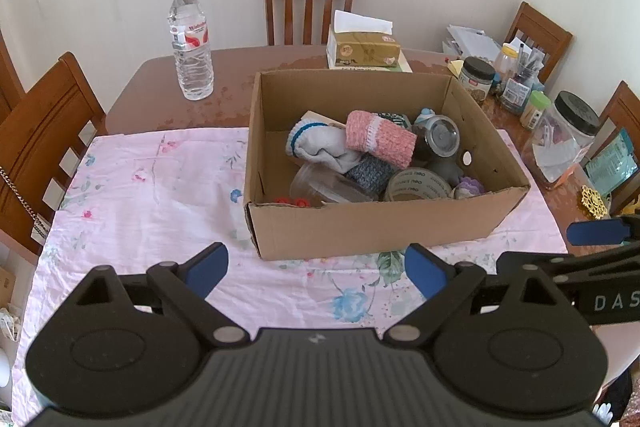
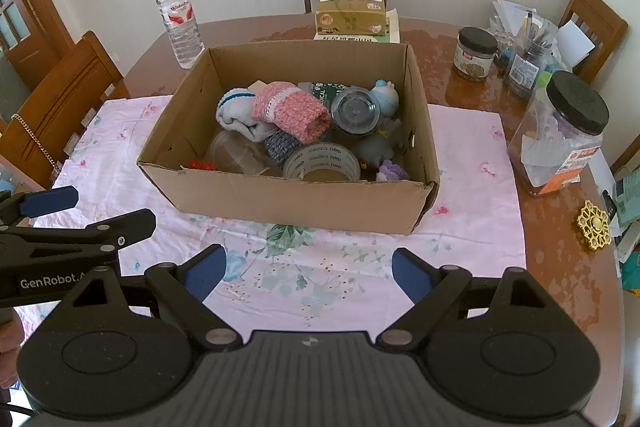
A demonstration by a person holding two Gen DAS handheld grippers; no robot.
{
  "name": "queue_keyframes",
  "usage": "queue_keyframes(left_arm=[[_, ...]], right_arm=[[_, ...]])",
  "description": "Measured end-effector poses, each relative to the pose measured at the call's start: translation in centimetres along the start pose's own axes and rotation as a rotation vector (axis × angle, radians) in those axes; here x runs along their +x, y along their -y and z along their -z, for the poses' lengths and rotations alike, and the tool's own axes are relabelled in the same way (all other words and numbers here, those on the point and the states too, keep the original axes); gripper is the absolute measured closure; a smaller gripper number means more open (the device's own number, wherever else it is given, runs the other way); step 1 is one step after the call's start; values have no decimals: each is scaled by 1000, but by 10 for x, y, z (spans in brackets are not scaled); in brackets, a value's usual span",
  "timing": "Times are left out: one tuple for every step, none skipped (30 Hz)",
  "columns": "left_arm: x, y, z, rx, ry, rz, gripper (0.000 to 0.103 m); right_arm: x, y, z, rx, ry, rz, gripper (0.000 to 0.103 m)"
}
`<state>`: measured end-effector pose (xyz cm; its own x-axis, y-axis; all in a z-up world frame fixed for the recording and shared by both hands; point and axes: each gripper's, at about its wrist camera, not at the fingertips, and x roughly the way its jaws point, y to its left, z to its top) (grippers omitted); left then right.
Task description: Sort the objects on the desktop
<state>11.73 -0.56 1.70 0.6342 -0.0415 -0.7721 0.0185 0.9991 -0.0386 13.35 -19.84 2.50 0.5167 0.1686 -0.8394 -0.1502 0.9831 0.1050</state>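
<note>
An open cardboard box stands on a pink flowered cloth. Inside lie a pink knitted roll, a white sock, a roll of tape, a clear cup, a round metal lid and small toys. My left gripper hovers open over the cloth, in front of the box, holding nothing. My right gripper is open and empty too, just before the box. Each gripper shows at the edge of the other's view.
A water bottle stands at the back left and a tissue box behind the carton. Jars and a pen holder crowd the right side, with a large black-lidded jar and a gold ornament. Wooden chairs surround the table.
</note>
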Motion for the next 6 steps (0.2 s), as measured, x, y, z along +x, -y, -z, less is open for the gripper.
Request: queue_keyframes(left_arm=[[0, 0, 0, 0, 0, 0, 8], [0, 0, 0, 1, -1, 0, 8], [0, 0, 0, 1, 0, 1, 8], [0, 0, 0, 1, 0, 2, 8], [0, -1, 0, 2, 0, 3, 8], [1, -1, -1, 3, -2, 4, 8]], right_arm=[[0, -1, 0, 0, 0, 0, 10], [0, -1, 0, 1, 0, -1, 10], [0, -1, 0, 0, 0, 0, 10], [0, -1, 0, 0, -1, 0, 10], [0, -1, 0, 0, -1, 1, 10], [0, -1, 0, 1, -1, 1, 10]])
